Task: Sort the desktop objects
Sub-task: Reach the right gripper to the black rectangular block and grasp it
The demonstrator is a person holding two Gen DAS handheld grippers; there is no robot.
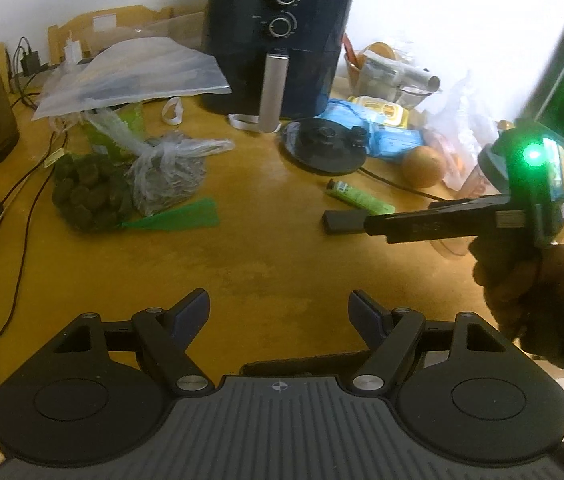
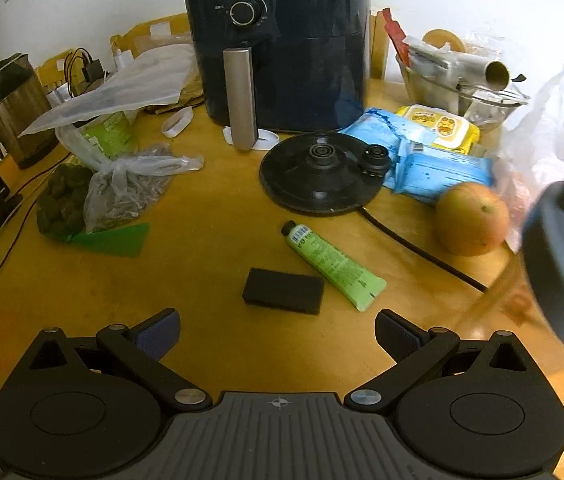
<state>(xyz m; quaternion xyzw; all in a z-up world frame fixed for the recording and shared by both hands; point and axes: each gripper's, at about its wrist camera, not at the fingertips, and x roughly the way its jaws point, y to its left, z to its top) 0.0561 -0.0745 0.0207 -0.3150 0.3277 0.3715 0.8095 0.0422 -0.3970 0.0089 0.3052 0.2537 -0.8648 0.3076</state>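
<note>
A green tube (image 2: 331,266) with a black cap lies on the yellow wooden table (image 2: 210,248). A black rectangular block (image 2: 283,290) lies just left of its tail. My right gripper (image 2: 278,334) hangs open a short way in front of the block, with nothing between its fingers. The left wrist view shows that right gripper (image 1: 341,222) from the side, held by a hand (image 1: 529,280), its fingers reaching left beside the tube (image 1: 357,198). My left gripper (image 1: 280,312) stands open over bare table, holding nothing.
A dark air fryer (image 2: 282,48) stands at the back, a black kettle base (image 2: 321,174) with its cord in front of it. An apple (image 2: 471,218), blue wipe packs (image 2: 437,168) and a blurred grey-lidded container (image 2: 561,260) crowd the right. Plastic bags (image 2: 122,188) and a kettle (image 2: 14,108) fill the left.
</note>
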